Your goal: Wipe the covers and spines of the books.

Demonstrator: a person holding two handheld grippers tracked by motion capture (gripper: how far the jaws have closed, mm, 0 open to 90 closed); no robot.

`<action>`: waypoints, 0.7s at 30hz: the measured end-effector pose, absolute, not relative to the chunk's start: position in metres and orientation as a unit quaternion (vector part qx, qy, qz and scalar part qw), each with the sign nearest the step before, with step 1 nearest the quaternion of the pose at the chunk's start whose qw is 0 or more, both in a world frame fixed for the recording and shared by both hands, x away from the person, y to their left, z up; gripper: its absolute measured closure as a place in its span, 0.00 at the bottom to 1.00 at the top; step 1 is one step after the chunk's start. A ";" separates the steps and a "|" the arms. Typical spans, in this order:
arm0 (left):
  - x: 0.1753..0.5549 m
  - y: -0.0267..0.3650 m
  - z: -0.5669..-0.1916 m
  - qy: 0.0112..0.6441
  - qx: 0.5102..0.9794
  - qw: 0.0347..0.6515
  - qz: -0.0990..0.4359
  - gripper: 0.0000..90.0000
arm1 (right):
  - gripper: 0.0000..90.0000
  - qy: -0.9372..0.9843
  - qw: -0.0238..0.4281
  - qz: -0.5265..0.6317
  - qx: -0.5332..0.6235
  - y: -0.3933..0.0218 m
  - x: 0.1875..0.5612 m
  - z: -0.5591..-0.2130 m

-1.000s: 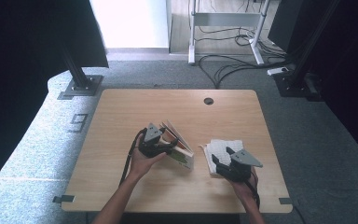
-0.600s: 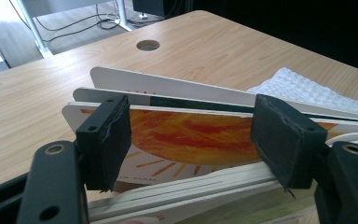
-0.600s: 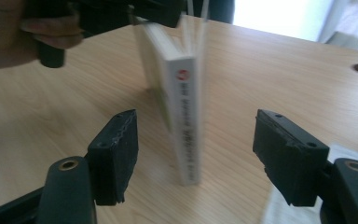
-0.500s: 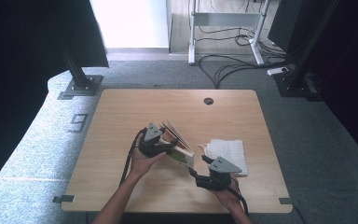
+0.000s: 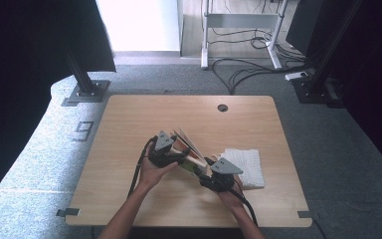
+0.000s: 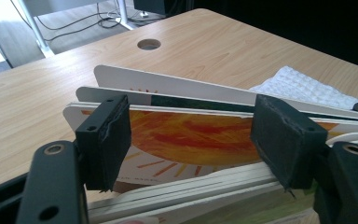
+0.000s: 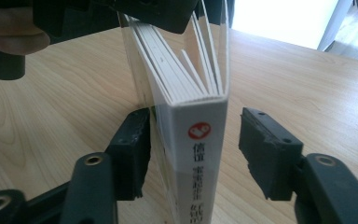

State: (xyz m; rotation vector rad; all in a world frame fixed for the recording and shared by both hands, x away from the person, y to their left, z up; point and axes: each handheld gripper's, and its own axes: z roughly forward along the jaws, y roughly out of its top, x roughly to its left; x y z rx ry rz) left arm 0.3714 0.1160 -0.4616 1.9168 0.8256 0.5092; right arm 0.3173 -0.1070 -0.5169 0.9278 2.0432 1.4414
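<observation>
**Q:** At mid-table, toward the person's side, what holds the board book [image 5: 191, 158]?

**A:** Left gripper [image 5: 166, 153] — its jaws are clamped across a bundle of the thick pages, as its own view shows, one pad [image 6: 103, 140] on each side of the sun-painted page [image 6: 186, 140]. The book stands on the wooden table [image 5: 179, 114], its upper leaves fanned apart.

**Q:** And the right gripper [image 7: 193, 156]?

**A:** Half-wide, holding nothing. Its jaws have just been closing, with the white spine [image 7: 200, 154] between them. One pad lies just beside the cover; the other stands apart, with a gap of table visible.

**Q:** Which relation governs the coming move?

**A:** Spine against jaw line. In the right gripper view the spine's long axis runs upright, crosswise to the closing direction, and sits nearer one pad than the other — so a small sideways correction would probably centre the grip. The right hand [image 5: 229, 191] is the nearer one to the spine end; the left occupies the page end.

**Q:** Anything close by?

**A:** A white folded cloth [image 5: 248, 167] lies flat just beyond the right gripper, apart from the book.
</observation>
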 end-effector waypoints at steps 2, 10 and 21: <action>0.371 0.116 -0.462 0.338 0.784 0.476 0.208 0.32 | 0.52 0.747 0.234 0.525 0.334 -0.105 0.319 -0.518; 0.367 0.120 -0.457 0.333 0.784 0.478 0.215 0.32 | 0.67 0.752 0.228 0.521 0.335 -0.098 0.322 -0.521; 0.343 0.166 -0.457 0.335 0.766 0.499 0.227 0.30 | 0.81 0.747 0.222 0.524 0.343 -0.103 0.324 -0.521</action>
